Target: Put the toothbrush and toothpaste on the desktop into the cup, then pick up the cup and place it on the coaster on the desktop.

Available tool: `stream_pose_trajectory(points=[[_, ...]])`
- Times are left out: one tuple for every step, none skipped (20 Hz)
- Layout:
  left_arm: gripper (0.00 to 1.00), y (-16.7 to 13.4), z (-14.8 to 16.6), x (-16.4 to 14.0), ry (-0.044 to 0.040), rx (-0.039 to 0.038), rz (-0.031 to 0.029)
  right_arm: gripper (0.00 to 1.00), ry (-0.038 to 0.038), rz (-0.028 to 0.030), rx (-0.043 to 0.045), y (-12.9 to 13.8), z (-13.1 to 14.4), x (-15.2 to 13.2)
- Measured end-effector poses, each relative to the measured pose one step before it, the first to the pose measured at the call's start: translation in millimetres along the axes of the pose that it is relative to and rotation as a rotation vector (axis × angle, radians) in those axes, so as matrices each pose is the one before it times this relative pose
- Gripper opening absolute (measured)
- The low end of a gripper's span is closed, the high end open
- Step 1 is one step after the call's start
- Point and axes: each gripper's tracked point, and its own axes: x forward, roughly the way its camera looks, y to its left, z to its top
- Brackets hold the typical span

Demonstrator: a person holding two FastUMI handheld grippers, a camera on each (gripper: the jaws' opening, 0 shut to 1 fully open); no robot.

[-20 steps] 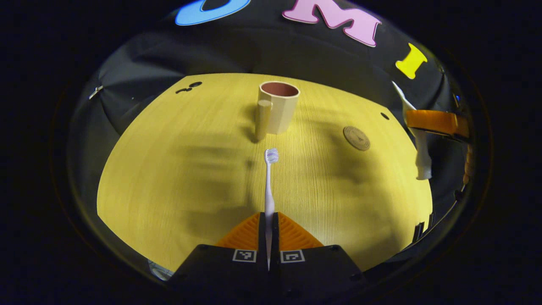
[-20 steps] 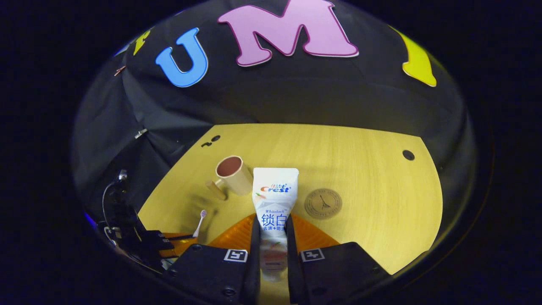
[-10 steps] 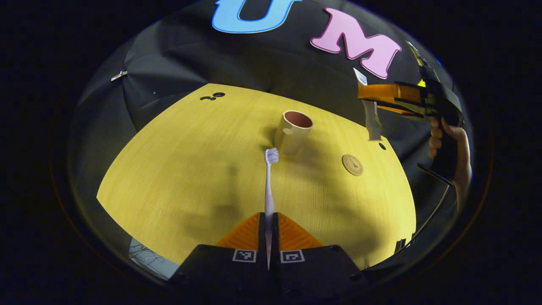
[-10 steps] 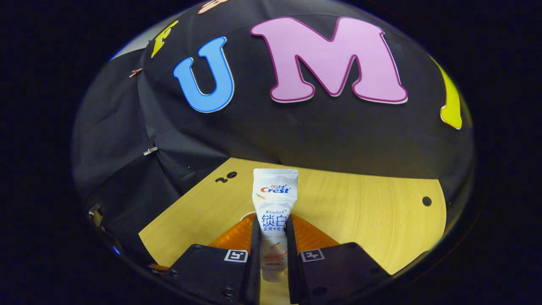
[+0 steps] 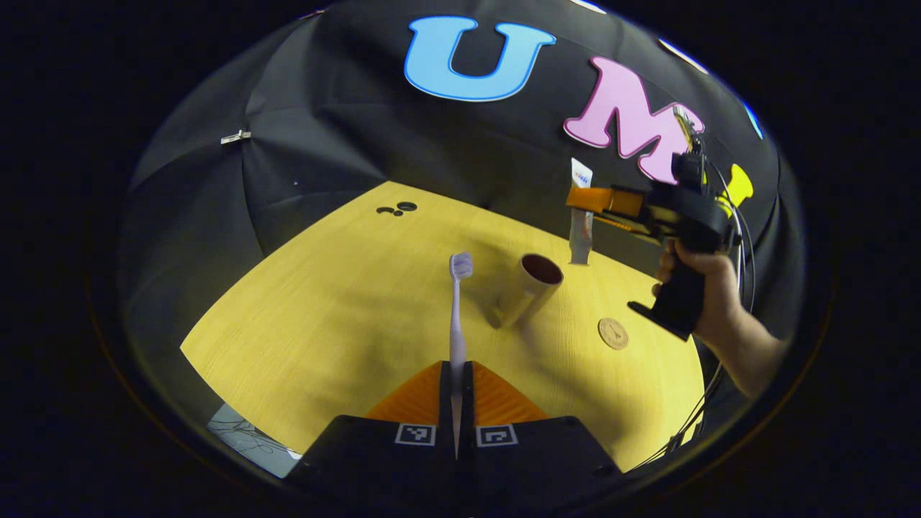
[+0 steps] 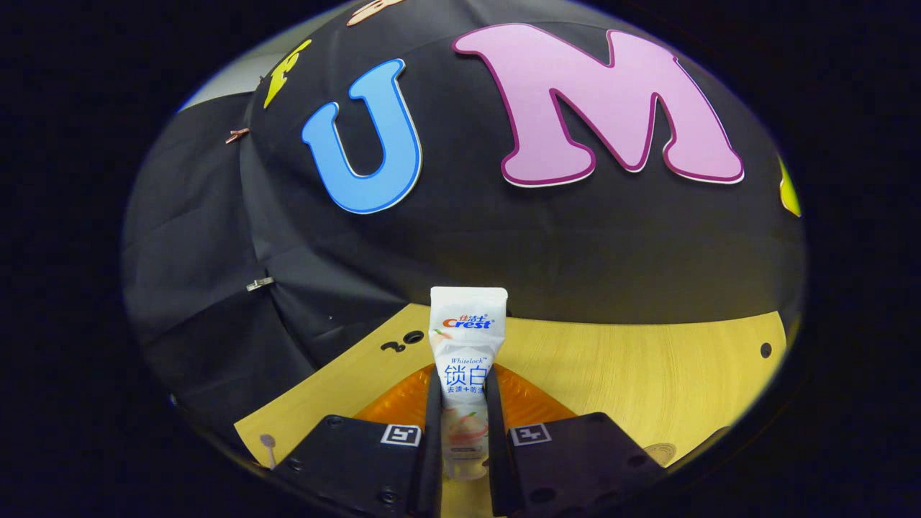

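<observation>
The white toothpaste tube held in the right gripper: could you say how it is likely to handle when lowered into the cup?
The white toothpaste tube looks soft and probably yields where the right gripper pinches it. It hangs upright cap-down near the beige cup, so it seems stiff enough lengthwise. Being tall, it will likely lean on the rim.

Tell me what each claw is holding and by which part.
The left claw grips the toothbrush by the lower handle, bristles up. The right claw grips the toothpaste by the lower half, near the cap end.
</observation>
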Motion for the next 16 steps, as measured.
stream_pose_trajectory(points=[[0.06, 3.78, 6.22, 3.36, -0.01490, -0.00713, -0.00480, 0.30, -0.00595, -0.00296, -0.00205, -0.44, -2.87, 5.98], [0.06, 3.85, 4.81, 3.33, -0.01644, -0.00598, -0.00209, 0.30, -0.00780, -0.00322, 0.00201, -0.34, -3.98, 6.56], [0.06, 2.74, 4.15, 3.87, -0.01767, -0.01069, 0.00058, 0.30, -0.00770, -0.00174, 0.00181, -0.07, -3.54, 6.69], [0.06, 0.19, 3.60, 2.76, -0.01737, -0.01334, -0.00600, 0.30, -0.00786, -0.00390, 0.00060, -0.90, -3.83, 5.65], [0.06, 0.77, 6.81, 5.19, -0.01335, -0.00965, -0.01155, 0.30, -0.01019, -0.00421, -0.00505, -1.42, -3.55, 4.59], [0.06, -1.21, 2.64, 2.35, -0.00995, -0.00283, -0.00586, 0.30, -0.00681, -0.00436, -0.00613, -0.98, -4.73, 4.53], [0.06, -0.81, 2.85, 2.75, -0.01210, 0.00060, -0.00659, 0.30, -0.00354, 0.00142, -0.00228, 1.43, -6.07, 3.18], [0.06, -1.63, 1.38, 3.08, -0.01075, 0.00228, -0.01189, 0.30, 0.00365, 0.00018, -0.00111, 1.03, -6.53, 3.46], [0.06, -1.60, 1.20, 2.22, -0.00409, 0.00303, -0.01130, 0.30, 0.00364, -0.00377, -0.00402, -0.79, -6.95, 1.86], [0.11, -0.45, 0.40, 1.71, -0.00317, 0.00403, -0.00556, 0.30, 0.00219, -0.00635, -0.00739, -1.23, -6.24, 1.08], [0.06, 0.05, -0.08, 1.35, 0.00063, 0.00264, -0.00453, 0.30, 0.00689, -0.00458, -0.00554, -0.63, -6.30, -0.16], [0.06, -1.39, -0.09, 1.03, -0.00016, 0.00166, -0.00578, 0.25, 0.00629, -0.00131, -0.00172, 0.19, -5.91, -0.01], [0.06, -0.49, 0.71, -0.14, -0.00009, 0.00058, -0.00238, 0.31, 0.00939, -0.00255, 0.00250, -0.56, -5.40, -1.17], [0.06, 1.19, -1.38, -0.08, 0.00119, 0.00058, -0.00030, 0.27, 0.00937, -0.00004, 0.00046, 0.07, -5.52, 1.93], [0.06, 1.50, -0.34, -1.04, 0.00051, 0.00225, 0.00065, 0.35, 0.01111, 0.01285, 0.00122, 1.67, -6.21, -3.45], [0.06, 2.26, -2.57, -0.15, 0.00263, 0.00217, 0.00315, 0.41, 0.00586, 0.01039, 0.00054, 2.15, -5.57, -2.89]])
